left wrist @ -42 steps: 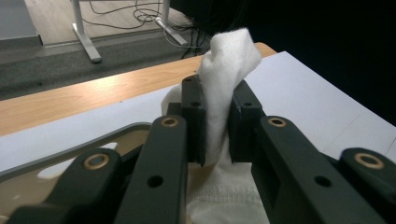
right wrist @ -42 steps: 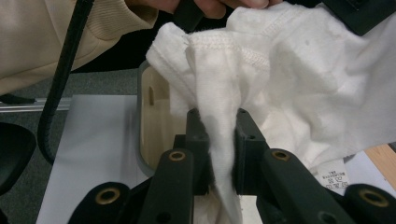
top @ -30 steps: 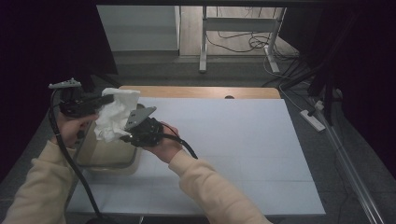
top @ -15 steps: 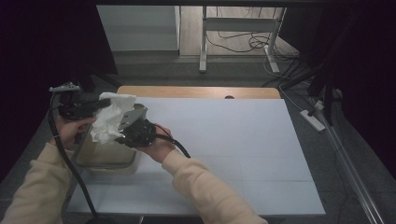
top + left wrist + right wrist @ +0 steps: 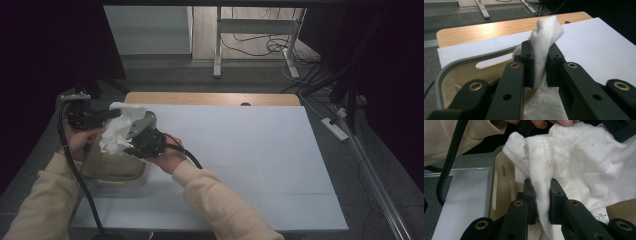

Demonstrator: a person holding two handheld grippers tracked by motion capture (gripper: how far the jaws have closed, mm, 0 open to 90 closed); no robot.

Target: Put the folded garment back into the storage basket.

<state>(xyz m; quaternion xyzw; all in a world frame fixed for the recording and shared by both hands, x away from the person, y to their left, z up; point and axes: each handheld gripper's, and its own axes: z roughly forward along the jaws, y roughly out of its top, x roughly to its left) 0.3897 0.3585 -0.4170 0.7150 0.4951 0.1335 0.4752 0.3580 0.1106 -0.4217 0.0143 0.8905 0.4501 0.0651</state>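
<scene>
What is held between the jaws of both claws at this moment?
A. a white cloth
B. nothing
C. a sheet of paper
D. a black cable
A: each gripper view shows the jaws pinching a fold of the white cloth, held over the beige bin.

Crumpled white cloth (image 5: 119, 131), stitched hem and small label, bunched above what looks like a beige bin (image 5: 114, 170).

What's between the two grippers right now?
A bunched white cloth, stretched from the left gripper to the right gripper over the beige bin; the high view shows it.
</scene>
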